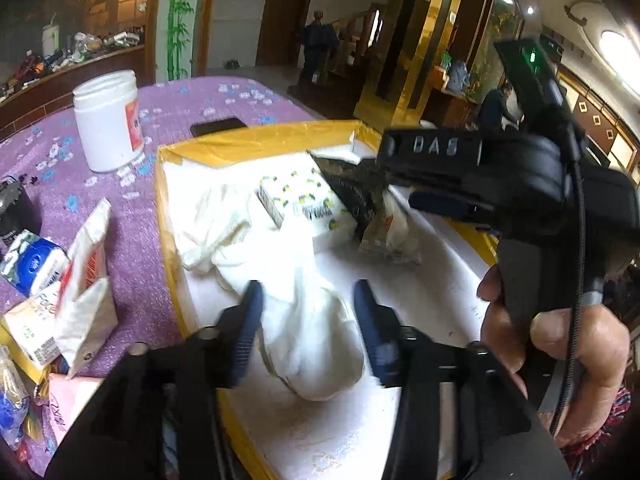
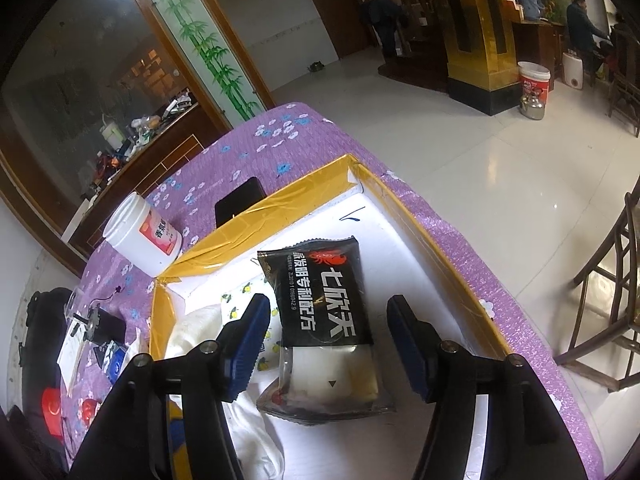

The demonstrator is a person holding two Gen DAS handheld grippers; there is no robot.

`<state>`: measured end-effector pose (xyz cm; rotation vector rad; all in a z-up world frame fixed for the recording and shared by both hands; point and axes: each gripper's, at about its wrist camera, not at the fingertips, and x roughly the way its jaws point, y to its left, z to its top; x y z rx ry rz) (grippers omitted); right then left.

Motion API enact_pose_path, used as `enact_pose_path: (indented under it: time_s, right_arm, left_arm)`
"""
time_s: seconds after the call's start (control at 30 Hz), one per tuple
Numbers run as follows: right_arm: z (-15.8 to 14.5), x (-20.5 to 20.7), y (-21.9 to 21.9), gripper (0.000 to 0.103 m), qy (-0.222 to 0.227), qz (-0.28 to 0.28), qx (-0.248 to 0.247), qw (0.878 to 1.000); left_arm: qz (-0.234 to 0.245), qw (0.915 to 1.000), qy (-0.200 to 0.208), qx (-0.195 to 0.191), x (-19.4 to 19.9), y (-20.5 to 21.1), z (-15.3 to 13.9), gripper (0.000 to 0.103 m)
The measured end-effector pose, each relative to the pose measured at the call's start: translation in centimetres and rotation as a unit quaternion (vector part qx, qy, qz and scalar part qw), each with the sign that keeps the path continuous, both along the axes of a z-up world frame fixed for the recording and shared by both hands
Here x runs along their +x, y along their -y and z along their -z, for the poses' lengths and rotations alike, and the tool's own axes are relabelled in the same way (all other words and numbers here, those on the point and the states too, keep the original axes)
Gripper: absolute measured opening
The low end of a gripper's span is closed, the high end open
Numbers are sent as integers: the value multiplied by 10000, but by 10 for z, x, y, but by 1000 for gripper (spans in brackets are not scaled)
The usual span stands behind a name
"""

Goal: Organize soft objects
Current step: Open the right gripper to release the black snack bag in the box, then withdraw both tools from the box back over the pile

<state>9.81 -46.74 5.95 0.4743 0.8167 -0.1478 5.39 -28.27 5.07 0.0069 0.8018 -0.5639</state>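
Note:
A shallow white box (image 1: 400, 288) with yellow-taped rims sits on the purple tablecloth. Inside lie a crumpled white cloth (image 1: 316, 344), a lemon-print tissue pack (image 1: 304, 204) and a black snack packet (image 2: 320, 300) with a clear lower end. My left gripper (image 1: 310, 312) is open, its blue fingers on either side of the cloth's near end with gaps on both sides. My right gripper (image 2: 330, 320) is open above the black packet, with a gap on each side. In the left wrist view the right gripper (image 1: 404, 176) hides part of the packet (image 1: 384, 232), and a hand (image 1: 560, 340) holds it.
A white jar (image 1: 108, 120) and a black phone (image 1: 218, 126) stand behind the box. Tissue packs (image 1: 36, 260) and a white pouch (image 1: 86, 276) lie left of it. The table's right edge drops to tiled floor beside a wooden chair (image 2: 608, 280).

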Motion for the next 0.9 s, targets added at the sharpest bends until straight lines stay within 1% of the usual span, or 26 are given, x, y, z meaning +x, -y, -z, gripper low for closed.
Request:
enact_pose_path:
  time_s: [0.1, 0.27, 0.4, 0.5, 0.57, 0.63, 0.7, 0.77, 0.9]
  right_arm:
    - [-4, -2, 0, 63, 85, 14, -23, 10000]
    - [-17, -13, 1, 64, 458, 113, -145, 9988]
    - [-29, -22, 0, 69, 770, 169, -270, 9965]
    - [-34, -27, 0, 69, 878, 176, -293, 9955]
    - [-37, -33, 2, 69, 873, 188, -185, 9958]
    - [-42, -44, 5, 70, 1029, 190, -8, 9945]
    - [-46, -56, 5, 70, 1117, 221, 14, 9935]
    - [-49, -67, 5, 72, 1221, 227, 43, 9923]
    - [-49, -92, 6, 75, 1311, 234, 153, 9910]
  left_arm:
    - [-42, 9998, 143, -90, -2, -4, -6, 52]
    - [-79, 9995, 276, -106, -3, -5, -10, 52]
    - [-117, 9989, 430, -160, -4, -8, -14, 52]
    - [-133, 9986, 497, -146, -5, -8, -16, 52]
    - [-119, 9985, 520, -126, -5, -7, -18, 52]
    - [-74, 9985, 510, -180, -7, -8, -22, 52]
    - [-71, 9981, 571, -196, -9, -9, -25, 53]
    - [-41, 9980, 600, -209, -12, -11, -28, 53]
    - [27, 9984, 499, -254, -17, -12, -33, 53]
